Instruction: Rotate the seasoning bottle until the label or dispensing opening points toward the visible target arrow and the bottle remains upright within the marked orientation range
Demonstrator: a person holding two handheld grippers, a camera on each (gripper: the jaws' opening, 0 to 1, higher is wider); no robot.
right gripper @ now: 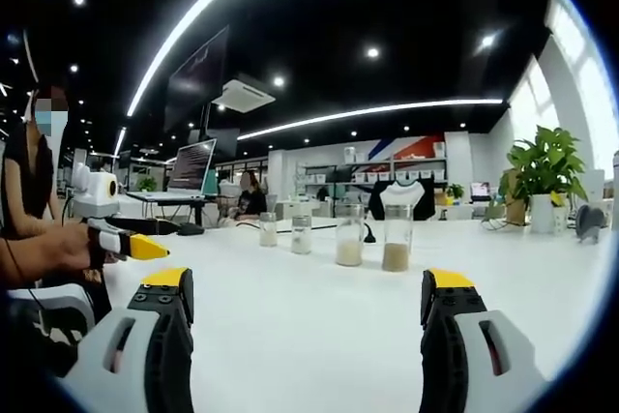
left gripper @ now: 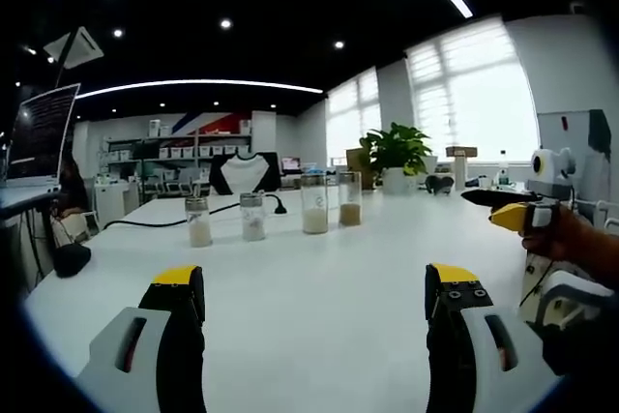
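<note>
Several clear seasoning bottles with pale or brown powder stand upright in a row on the white table (left gripper: 290,345). In the left gripper view, two short ones (left gripper: 198,222) (left gripper: 252,217) stand left of a taller one (left gripper: 314,204) and a brown-filled one (left gripper: 349,199). My left gripper (left gripper: 316,287) is open, well short of the row, with nothing between its yellow-tipped jaws. In the right gripper view the same row runs from a short bottle (right gripper: 268,229) to the brown-filled bottle (right gripper: 397,237). My right gripper (right gripper: 308,287) is also open and holds nothing, a good way short of the bottles.
A hand holds the right gripper (left gripper: 513,215) at the right edge, and the left gripper (right gripper: 126,244) shows at the left edge. A black cable (left gripper: 145,222) runs behind the bottles. A potted plant (left gripper: 397,154) stands far right. A person (right gripper: 29,200) is at the left.
</note>
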